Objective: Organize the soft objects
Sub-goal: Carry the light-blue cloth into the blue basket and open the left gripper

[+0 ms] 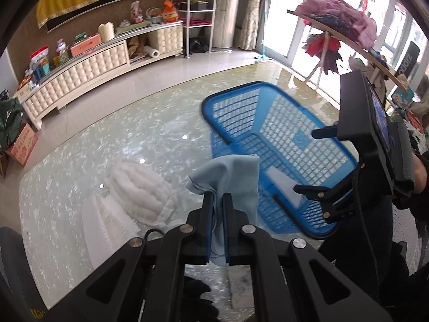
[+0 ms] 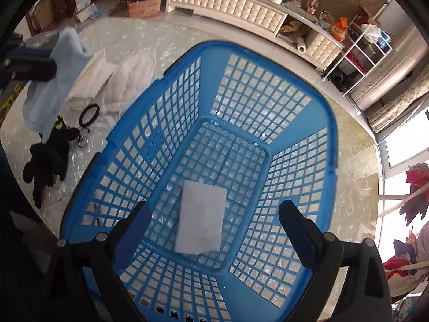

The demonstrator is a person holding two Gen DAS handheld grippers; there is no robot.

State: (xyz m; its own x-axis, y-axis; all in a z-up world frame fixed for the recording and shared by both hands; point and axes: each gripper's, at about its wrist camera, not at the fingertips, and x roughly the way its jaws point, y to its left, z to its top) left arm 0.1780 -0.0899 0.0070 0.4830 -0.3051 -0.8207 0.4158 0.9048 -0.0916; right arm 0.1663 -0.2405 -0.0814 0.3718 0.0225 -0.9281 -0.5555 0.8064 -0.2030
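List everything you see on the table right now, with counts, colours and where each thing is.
basket: one, blue, on the table
folded cloth: one, white, on the basket floor
light blue cloth: one, pinched in the left gripper
quilted pads: a white pile, on the table left of the basket
glove: one, black, on the table by the pile
ring: one, black, beside the glove
left gripper: shut on the cloth
right gripper: open, empty, over the basket
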